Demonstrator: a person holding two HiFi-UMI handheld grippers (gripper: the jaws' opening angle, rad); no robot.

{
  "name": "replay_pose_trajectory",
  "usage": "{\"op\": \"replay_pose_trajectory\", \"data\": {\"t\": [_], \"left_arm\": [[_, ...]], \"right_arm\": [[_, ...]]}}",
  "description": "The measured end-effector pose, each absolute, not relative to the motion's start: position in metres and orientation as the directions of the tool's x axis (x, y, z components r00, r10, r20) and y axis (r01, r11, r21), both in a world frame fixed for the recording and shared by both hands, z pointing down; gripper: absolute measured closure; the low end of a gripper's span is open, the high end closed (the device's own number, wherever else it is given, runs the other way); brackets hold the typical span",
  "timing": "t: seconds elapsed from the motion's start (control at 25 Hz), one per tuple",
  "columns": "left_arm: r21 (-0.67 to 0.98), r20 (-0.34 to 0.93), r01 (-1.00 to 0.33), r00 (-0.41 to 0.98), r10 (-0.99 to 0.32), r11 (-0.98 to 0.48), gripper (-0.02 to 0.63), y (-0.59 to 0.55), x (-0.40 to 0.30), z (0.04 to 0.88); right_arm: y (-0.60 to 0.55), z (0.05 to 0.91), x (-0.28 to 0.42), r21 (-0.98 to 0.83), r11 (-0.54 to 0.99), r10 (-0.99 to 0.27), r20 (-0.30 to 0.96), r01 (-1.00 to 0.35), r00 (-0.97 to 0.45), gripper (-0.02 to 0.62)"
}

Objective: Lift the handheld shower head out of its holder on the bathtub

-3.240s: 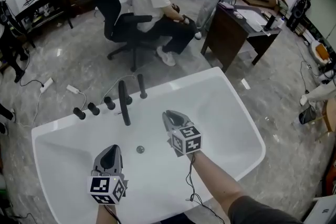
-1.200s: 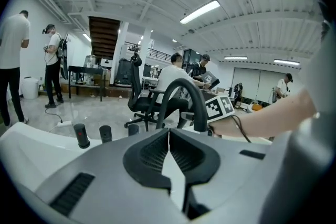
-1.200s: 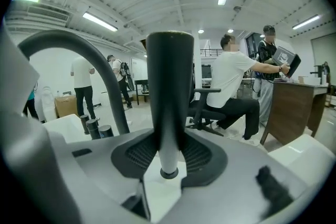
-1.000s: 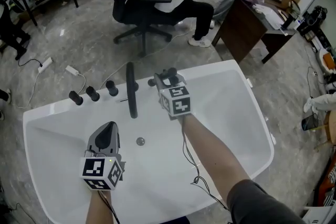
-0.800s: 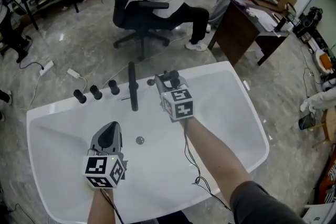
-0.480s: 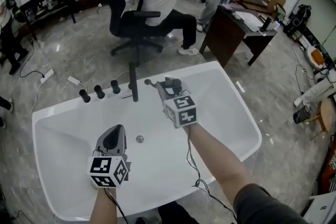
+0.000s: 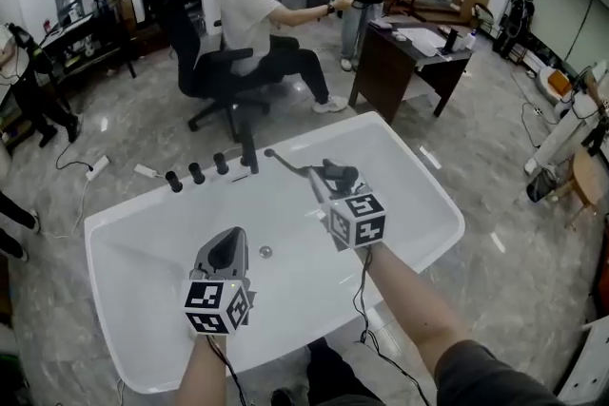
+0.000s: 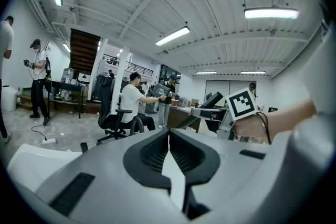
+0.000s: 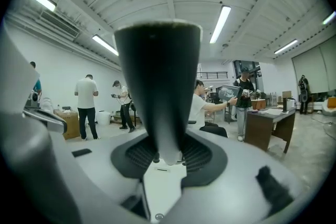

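Grey polished floor (image 7: 114,133) surrounds the white bathtub (image 7: 119,216). Above the tub, the right gripper (image 7: 331,176) clamps the dark handheld shower head (image 9: 157,76). The left gripper (image 7: 228,248) has its jaws pressed together, empty.

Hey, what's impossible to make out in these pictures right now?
- Shower head spray face: right gripper view shows only a blurred dark shaft.
- Holder on the bathtub rim: head view, too small beside the hose.
- Right gripper jaws: head view, hidden by its own body and marker cube.
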State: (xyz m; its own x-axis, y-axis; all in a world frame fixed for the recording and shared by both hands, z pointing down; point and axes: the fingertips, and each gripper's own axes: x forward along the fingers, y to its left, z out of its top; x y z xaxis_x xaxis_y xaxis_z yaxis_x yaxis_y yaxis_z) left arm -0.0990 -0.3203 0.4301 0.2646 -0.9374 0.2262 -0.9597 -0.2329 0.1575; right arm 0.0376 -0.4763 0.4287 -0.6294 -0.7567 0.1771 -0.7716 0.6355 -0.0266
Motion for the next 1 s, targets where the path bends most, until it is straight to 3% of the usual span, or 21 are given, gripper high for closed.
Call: {"op": "replay_pose_trajectory", "data": {"t": [0.52,1.0], "left_arm": [[0.082,0.183,-0.918,0.397,-0.9,-0.388,0.591,-0.2,-0.065,0.398],[0.16,0.208,-0.881,0.47,-0.858,-0.444,0.591,-0.137,-0.058,0.41]], "right_arm": [[-0.307,0.377,0.084,0.009,0.543,-0.835,0.111,-0.84,-0.539,0.453],[-0.165,0.379,0.111,-0.053,0.476,-0.871,0.107,-0.878,-0.479,0.453]]}}
